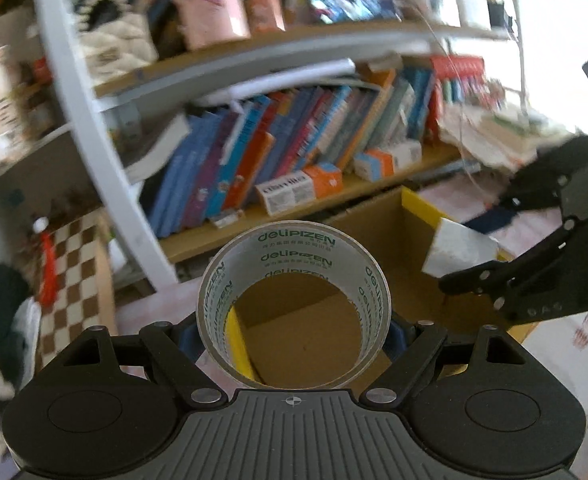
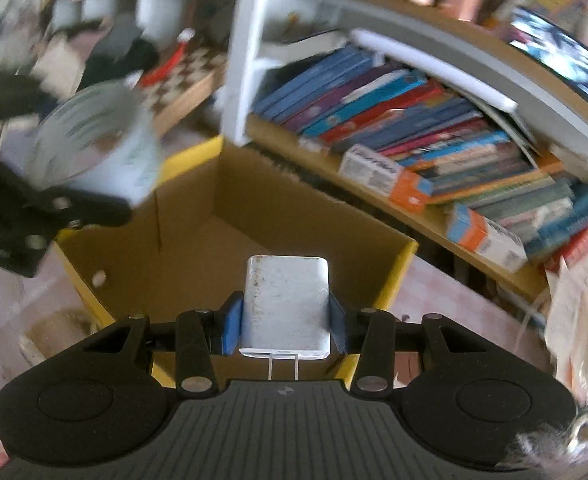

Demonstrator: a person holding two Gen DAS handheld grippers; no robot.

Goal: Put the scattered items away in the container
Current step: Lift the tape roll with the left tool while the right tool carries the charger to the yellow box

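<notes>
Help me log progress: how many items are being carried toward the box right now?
2. A tape roll is clamped in the left gripper, and a white charger in the right gripper. Both hang over the open cardboard box, whose visible floor looks bare; parts are hidden.

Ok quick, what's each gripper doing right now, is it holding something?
Left gripper: shut on the tape roll, over the cardboard box.
Right gripper: shut on the white charger, also over the box.

Glossy clear tape roll (image 1: 294, 304), matt brown cardboard box (image 2: 294, 216), scuffed white plastic charger (image 2: 286, 300), ribbed matt black plastic gripper (image 2: 286, 328).
</notes>
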